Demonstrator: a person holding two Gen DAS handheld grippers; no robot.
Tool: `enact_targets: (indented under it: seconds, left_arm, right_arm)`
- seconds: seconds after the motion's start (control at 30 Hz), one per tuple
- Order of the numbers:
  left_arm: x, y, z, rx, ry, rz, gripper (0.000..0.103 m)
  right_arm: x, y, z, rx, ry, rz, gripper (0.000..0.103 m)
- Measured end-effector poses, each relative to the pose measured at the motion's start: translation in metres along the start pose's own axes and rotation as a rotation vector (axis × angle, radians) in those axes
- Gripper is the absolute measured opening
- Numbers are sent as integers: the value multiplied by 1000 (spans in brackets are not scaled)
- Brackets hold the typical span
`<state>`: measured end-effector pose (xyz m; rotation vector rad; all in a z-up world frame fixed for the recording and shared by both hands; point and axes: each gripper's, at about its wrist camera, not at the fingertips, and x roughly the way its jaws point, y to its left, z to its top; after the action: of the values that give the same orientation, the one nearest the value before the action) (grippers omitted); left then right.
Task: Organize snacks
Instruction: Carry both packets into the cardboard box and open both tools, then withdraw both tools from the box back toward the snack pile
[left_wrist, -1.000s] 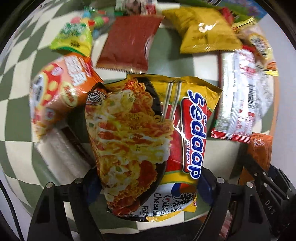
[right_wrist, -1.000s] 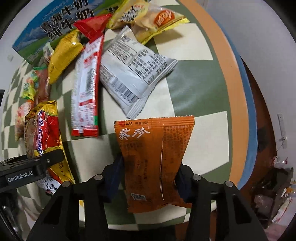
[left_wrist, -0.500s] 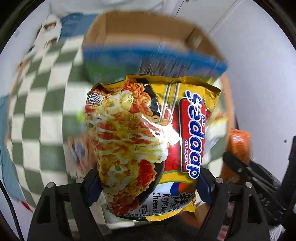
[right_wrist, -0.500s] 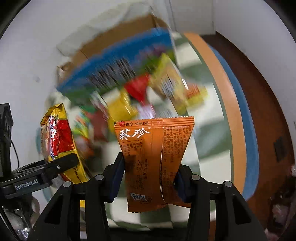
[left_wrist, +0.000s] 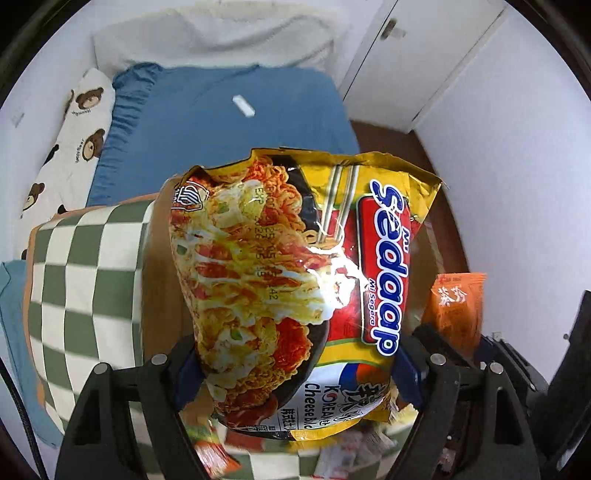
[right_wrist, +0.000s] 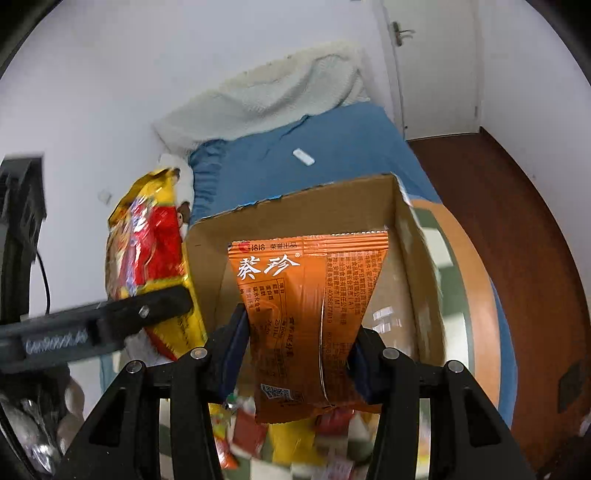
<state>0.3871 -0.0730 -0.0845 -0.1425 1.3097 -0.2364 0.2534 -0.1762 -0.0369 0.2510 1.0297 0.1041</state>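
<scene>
Your left claw (left_wrist: 295, 373) clamps the noodle packet (left_wrist: 295, 280); your right claw (right_wrist: 295, 350) clamps the orange sachet (right_wrist: 310, 317) before the open cardboard box (right_wrist: 295, 214).

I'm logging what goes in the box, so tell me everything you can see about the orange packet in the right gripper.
The orange packet is a small glossy foil-like pouch with a crimped top seal, white Chinese characters, fine printed text, a vertical back seam and a small code near its bottom. It stands upright, pinched at its lower half between the pads of the right gripper, its sides creased inward there. It hangs in front of the open cardboard box, touching nothing else visible. The left wrist view shows it beside the noodle pack.
</scene>
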Motion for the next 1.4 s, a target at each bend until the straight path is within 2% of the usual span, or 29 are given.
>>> enact_targets:
  seconds: [0.13,0.23,0.4,0.6,0.67,0.73,0.8,1.07,1.17,1.4]
  left_arm:
    - [55,10,41,-19,108,12,82]
    - [89,10,57,-35,183,16,82]
    - [134,12,59,-40,286,22,82]
    - [147,10,46,-70,344,21,82]
    - [151,12,53,-68,331,31,85]
    - [149,18,56,-72,312,46,90]
    - [144,23,53,-88,301,34,92]
    - [114,27,36,-72,215,101,92]
    - [95,26,30,-55,169,114,92]
    - [61,28,2,-59,119,116,92]
  right_arm:
    - [52,-4,25,-20,83,-21,51]
    - [89,-12,32,-31,154,-40,51]
    - [141,-21,39,-41,249,-57,51]
    - [188,-32,49,-24,312,-43,54]
    - [186,-32,41,3,346,-29,69]
    - [192,-37,42,5,363,-56,87]
    - [194,-40,43,15,371,-53,93]
    - [181,-49,38,-22,393,-129,95]
    - [163,-48,33,-27,392,-148,95]
    - [119,-31,21,-43,367,-180,95]
